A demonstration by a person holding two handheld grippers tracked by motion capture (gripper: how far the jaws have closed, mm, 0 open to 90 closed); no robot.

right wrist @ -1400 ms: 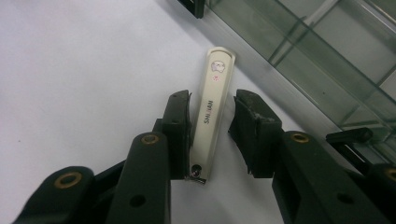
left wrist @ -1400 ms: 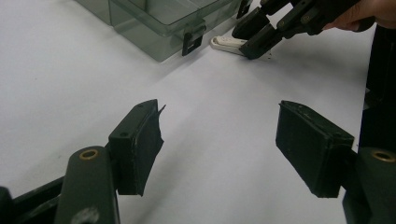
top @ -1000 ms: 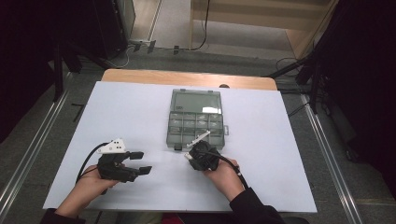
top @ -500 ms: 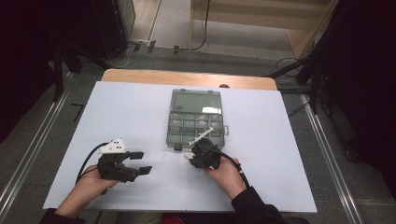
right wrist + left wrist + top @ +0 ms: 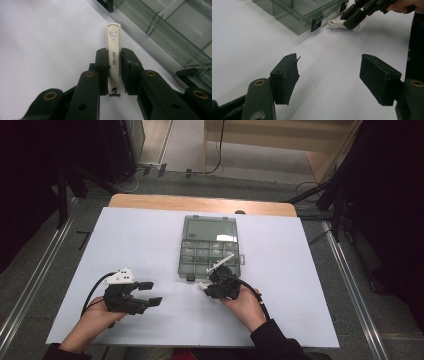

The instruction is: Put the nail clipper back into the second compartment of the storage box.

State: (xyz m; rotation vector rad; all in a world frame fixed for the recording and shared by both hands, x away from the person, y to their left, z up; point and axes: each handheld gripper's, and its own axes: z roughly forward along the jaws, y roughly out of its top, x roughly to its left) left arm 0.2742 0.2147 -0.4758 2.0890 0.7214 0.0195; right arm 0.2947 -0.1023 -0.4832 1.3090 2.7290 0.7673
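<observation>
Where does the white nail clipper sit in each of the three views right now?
High view: the slim white plastic nail clipper is just below the box's front edge, in the right claw.
Left gripper view: top, right of centre.
Right gripper view: centre, clamped between the pads.
Shared landmark: the clear grey plastic compartment box.

Left gripper (image 5: pixel 150 293), at seven o'clock on the table, points toward three o'clock with jaws spread wide and nothing between them. Right gripper (image 5: pixel 206 288), near six o'clock, points toward ten o'clock, jaws clamped; the hand (image 5: pixel 245 302) holds it from behind.
</observation>
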